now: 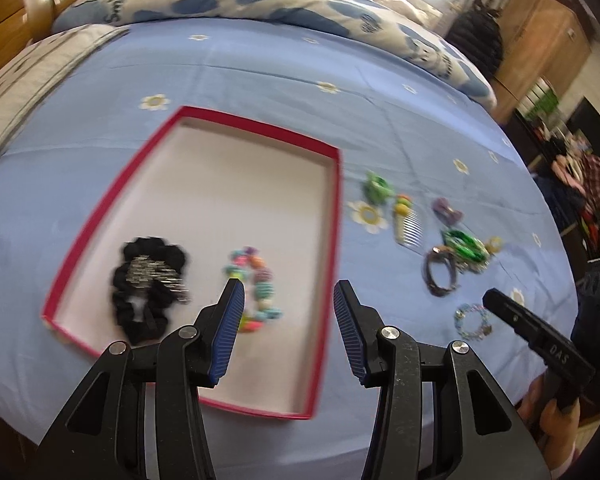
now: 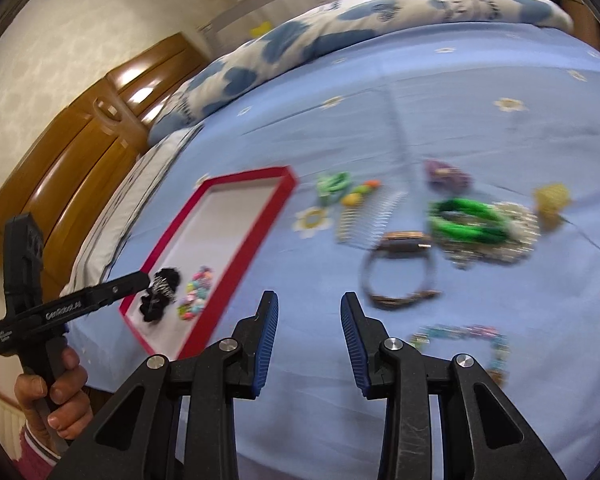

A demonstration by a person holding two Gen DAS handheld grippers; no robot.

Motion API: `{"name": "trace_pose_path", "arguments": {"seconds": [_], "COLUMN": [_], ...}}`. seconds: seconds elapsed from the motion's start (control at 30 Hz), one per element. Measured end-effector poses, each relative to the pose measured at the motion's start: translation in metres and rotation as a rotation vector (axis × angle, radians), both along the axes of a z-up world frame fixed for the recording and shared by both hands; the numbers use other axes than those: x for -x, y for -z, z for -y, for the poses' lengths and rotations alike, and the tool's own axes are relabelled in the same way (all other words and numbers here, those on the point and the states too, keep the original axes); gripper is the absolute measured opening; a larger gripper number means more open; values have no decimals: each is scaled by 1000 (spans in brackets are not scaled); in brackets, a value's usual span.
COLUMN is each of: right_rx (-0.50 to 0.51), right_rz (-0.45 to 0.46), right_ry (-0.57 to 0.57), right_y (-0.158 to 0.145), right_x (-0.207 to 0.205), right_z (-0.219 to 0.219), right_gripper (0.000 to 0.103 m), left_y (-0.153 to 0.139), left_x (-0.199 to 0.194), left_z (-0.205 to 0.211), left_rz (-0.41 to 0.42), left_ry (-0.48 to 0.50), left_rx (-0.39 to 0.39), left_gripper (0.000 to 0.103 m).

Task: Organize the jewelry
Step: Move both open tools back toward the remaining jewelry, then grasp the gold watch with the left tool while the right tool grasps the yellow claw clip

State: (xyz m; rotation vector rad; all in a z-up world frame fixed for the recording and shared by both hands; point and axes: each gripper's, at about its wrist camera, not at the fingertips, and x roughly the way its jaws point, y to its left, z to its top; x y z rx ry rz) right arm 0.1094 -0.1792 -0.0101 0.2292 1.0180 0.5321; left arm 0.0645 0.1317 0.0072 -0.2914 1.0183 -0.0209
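A shallow red-rimmed box (image 1: 332, 208) with a pale floor lies on a blue bedsheet (image 1: 260, 64) printed with small daisies. Inside it, toward its near end, a black scrunchie (image 1: 148, 284) lies beside a bracelet of pastel beads (image 1: 256, 284), the two close but apart.

The left gripper (image 1: 289, 312) hangs above the box's near end with its blue-padded jaws partly apart and nothing between them; the beaded bracelet shows just past its left pad.

Right of the box, on the sheet, the other pieces lie loose: a small green clip (image 2: 332, 186) nearest the box, then a hair comb (image 2: 364, 216) with coloured beads on its spine, a purple piece (image 2: 446, 174), a green bangle (image 2: 468, 220) lying against a silvery tangle (image 2: 512, 232), and a yellow piece (image 2: 552, 200) farthest from the box. Nearer than these lies a wristwatch (image 2: 400, 268) with a dark strap, and nearer still a second beaded bracelet (image 2: 464, 340).

The right gripper (image 2: 309, 336) is over bare sheet between the box and that bracelet, jaws partly apart and empty. A hand (image 2: 56, 396) holds the left tool's handle. A blue-patterned quilt (image 2: 340, 20) lies bunched beyond the box, at the far side of the bed.
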Motion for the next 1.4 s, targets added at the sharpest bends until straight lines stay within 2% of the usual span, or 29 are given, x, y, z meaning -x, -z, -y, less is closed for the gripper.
{"name": "trace_pose_path", "arguments": {"seconds": [0.33,0.6,0.67,0.73,0.97,1.07,1.4], "right_rx": [12,57,67,80,117,128,144], "right_rz": [10,30,34,42,50,46,24], "right_ry": [162,225,230,229,197,183,150], "right_y": [2,5,6,6,14,19,38], "right_x": [-3,-16,-22,-30,-58,-69,-102], "right_z": [79,118,124,128,133,133,134], "right_gripper": [36,36,37,42,44,47,48], "left_y": [3,12,16,20,33,41,70], "left_x": [-18,-37,-43,-48,-68,-78,-96], "left_z": [67,108,116,123,140,148,163], "left_rz": [-18,-50,-64,-74,-115,-139,-202], "left_ry": [134,206,220,229,253,266,290], "left_rx": [3,13,15,17,39,32,17], "left_gripper": [45,45,45,45,45,45,42]}}
